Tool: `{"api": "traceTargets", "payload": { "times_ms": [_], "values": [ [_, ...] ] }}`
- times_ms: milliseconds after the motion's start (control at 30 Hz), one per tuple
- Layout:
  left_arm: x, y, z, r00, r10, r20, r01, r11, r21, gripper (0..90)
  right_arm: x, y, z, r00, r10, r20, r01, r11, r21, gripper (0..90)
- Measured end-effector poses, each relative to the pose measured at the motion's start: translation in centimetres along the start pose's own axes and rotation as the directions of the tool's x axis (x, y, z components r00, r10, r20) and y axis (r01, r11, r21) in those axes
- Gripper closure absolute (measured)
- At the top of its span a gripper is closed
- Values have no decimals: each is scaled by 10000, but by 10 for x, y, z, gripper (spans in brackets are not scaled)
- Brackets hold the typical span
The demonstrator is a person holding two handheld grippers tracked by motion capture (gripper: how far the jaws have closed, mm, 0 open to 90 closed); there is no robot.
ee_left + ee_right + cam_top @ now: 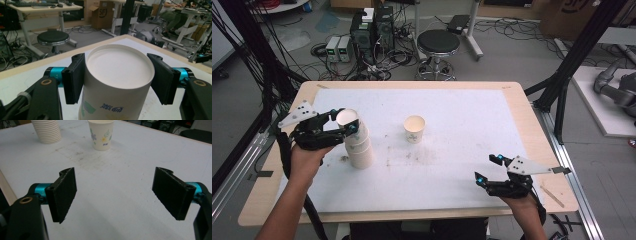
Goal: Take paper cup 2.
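Stack of cups (358,142) standing at the worktop's (472,120) left side; single cup (414,128) sitting right of it, apart; stool (438,46) standing behind the worktop

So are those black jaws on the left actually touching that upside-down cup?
Touching, on one side at least. In the left gripper view, one pad presses against the top cup of the stack; a slight gap seems to remain at the other.

A light wooden table (532,131) carries a white mat (462,145) that covers nearly the whole top, leaving a bare wood margin around it. The mat is smudged with brownish stains (404,156) near its middle. On the mat stands an upside-down stack of paper cups (357,142) at the left, and a single upright paper cup (414,128) with a floral print stands apart from it, nearer the centre.
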State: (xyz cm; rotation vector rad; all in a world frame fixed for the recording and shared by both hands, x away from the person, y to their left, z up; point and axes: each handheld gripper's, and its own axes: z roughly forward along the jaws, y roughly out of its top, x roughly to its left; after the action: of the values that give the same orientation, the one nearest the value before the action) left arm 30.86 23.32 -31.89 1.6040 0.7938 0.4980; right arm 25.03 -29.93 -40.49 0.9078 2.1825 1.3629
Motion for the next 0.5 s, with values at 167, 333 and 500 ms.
{"api": "traceTargets", "payload": {
  "times_ms": [167,333,500],
  "values": [
    [-5,12,-6,9999,146,43,-145,9991,-386,343,0,1,0,10000,-43,-3,43,10000,-47,202],
    [-12,24,-10,9993,385,-33,-386,9953,-883,344,0,1,0,10000,-32,-1,32,10000,-40,202],
    [-20,35,-13,9983,578,-79,-584,9903,-1263,345,0,1,0,10000,-62,8,62,10000,-75,202]
  ]
}}
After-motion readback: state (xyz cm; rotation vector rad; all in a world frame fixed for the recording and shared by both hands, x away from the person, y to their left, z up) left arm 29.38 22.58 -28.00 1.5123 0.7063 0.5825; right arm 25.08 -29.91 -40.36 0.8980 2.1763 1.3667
